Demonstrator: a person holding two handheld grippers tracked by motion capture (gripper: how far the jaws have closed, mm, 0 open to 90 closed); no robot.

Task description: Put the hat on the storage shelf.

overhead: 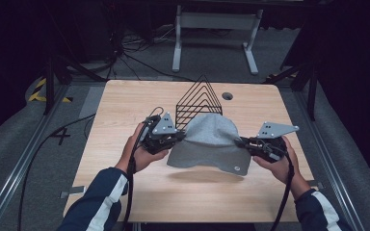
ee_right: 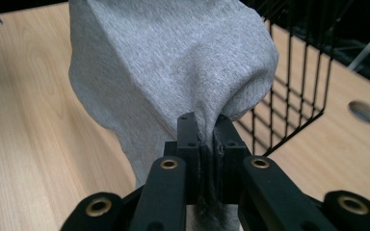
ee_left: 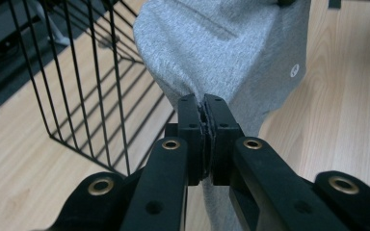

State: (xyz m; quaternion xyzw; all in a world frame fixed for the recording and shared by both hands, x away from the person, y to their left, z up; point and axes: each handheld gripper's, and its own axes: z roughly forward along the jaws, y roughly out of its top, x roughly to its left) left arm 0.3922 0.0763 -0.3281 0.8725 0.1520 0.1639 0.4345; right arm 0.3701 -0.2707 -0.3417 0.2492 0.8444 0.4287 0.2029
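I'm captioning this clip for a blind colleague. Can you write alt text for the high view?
Two hand-held grippers lift a grey cloth above a wooden table, the left gripper and right gripper each clamped on one side. A black wire rack stands just behind it.

Grey cloth [overhead: 211, 140], stretched above table

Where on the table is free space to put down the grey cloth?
Bare wood lies in front of the grey cloth, toward the near edge of the table between the forearms, and left of the wire rack. The middle is crowded.
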